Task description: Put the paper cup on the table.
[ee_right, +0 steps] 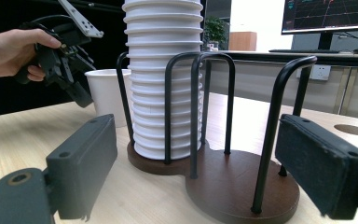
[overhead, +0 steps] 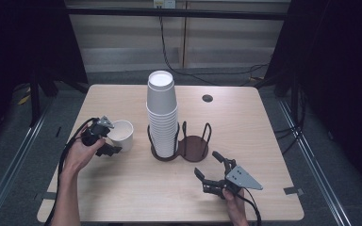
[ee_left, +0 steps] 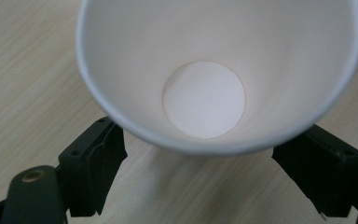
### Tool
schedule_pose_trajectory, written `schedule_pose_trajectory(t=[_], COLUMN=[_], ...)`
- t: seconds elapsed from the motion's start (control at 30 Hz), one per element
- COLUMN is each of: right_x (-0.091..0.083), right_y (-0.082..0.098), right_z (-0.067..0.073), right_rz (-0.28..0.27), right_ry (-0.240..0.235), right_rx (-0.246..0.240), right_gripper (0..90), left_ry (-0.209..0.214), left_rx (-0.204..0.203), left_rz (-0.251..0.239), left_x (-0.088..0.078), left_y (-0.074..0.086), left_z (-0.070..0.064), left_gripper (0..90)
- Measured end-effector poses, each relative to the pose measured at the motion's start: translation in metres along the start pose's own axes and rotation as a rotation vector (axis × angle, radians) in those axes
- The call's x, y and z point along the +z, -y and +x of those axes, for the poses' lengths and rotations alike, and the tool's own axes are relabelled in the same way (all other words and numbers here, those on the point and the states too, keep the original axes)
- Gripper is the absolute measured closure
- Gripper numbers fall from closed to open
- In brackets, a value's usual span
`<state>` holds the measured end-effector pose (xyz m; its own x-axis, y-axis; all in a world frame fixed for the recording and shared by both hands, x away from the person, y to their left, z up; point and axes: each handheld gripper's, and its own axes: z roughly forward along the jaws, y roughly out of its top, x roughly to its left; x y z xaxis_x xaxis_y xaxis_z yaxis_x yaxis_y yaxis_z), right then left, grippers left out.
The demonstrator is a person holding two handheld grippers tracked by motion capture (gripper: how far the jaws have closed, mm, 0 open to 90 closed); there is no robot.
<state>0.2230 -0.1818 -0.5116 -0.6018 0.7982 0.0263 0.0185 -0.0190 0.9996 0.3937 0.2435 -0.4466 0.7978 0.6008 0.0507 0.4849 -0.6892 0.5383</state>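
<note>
A single white paper cup [overhead: 121, 134] stands upright on the table, left of the holder. My left gripper [overhead: 112, 136] is shut on it, one jaw on each side of its wall. In the left gripper view I look down into the cup [ee_left: 205, 100], with the left gripper [ee_left: 208, 130] under its rim. A tall stack of white cups [overhead: 162, 117] fills the left ring of a dark wire cup holder [overhead: 193, 148]; the right ring is bare. My right gripper [overhead: 206, 163] is open just in front of the holder, with nothing between its fingers.
The wooden table [overhead: 136, 188] has a round cable hole [overhead: 207, 98] at the back right. In the right gripper view the holder [ee_right: 233, 182] and stack [ee_right: 163, 70] stand close ahead, with the single cup [ee_right: 103, 93] and left gripper [ee_right: 74, 88] behind.
</note>
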Motion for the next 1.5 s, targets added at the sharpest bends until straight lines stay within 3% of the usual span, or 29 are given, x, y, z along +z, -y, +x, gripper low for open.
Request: schedule_pose_trajectory(t=[0.27, 0.47, 0.53, 0.63, 0.8, 0.83, 1.03, 1.2, 1.33, 1.37, 1.5], right_x=[0.0, 0.0, 0.0, 0.0, 0.0, 0.0, 0.0, 0.0, 0.0, 0.0, 0.0], right_y=[0.0, 0.0, 0.0, 0.0, 0.0, 0.0, 0.0, 0.0, 0.0, 0.0, 0.0], right_z=[0.0, 0.0, 0.0, 0.0, 0.0, 0.0, 0.0, 0.0, 0.0, 0.0, 0.0], right_rz=[0.001, 0.001, 0.001, 0.002, 0.001, 0.0, -0.001, -0.005, -0.005, -0.005, -0.003], right_ry=[0.0, 0.0, 0.0, 0.0, 0.001, 0.0, 0.004, 0.002, 0.003, 0.003, 0.002], right_rx=[0.003, 0.001, 0.001, 0.002, 0.001, 0.0, -0.002, -0.002, -0.003, -0.003, -0.003], right_gripper=[12.5, 12.5, 12.5, 12.5, 12.5, 12.5, 12.5, 12.5, 12.5, 12.5, 12.5], left_ry=[-0.03, -0.05, -0.075, -0.078, -0.053, -0.032, -0.017, 0.007, -0.004, -0.007, 0.027], left_rx=[-0.041, -0.069, -0.086, -0.122, -0.116, -0.121, -0.127, -0.142, -0.156, -0.144, -0.147], left_rz=[-0.146, -0.229, -0.275, -0.379, -0.464, -0.484, -0.528, -0.597, -0.607, -0.607, -0.66], left_x=[-0.021, -0.032, -0.034, -0.038, -0.042, -0.043, -0.037, -0.031, -0.027, -0.026, -0.02], left_y=[0.007, 0.012, 0.012, 0.017, 0.018, 0.019, 0.023, 0.028, 0.028, 0.028, 0.029], left_z=[-0.006, -0.014, -0.019, -0.027, -0.04, -0.043, -0.06, -0.074, -0.087, -0.091, -0.107], left_gripper=[16.7, 16.2, 16.3, 18.3, 18.3, 18.3, 18.4, 18.3, 18.3, 18.3, 18.3])
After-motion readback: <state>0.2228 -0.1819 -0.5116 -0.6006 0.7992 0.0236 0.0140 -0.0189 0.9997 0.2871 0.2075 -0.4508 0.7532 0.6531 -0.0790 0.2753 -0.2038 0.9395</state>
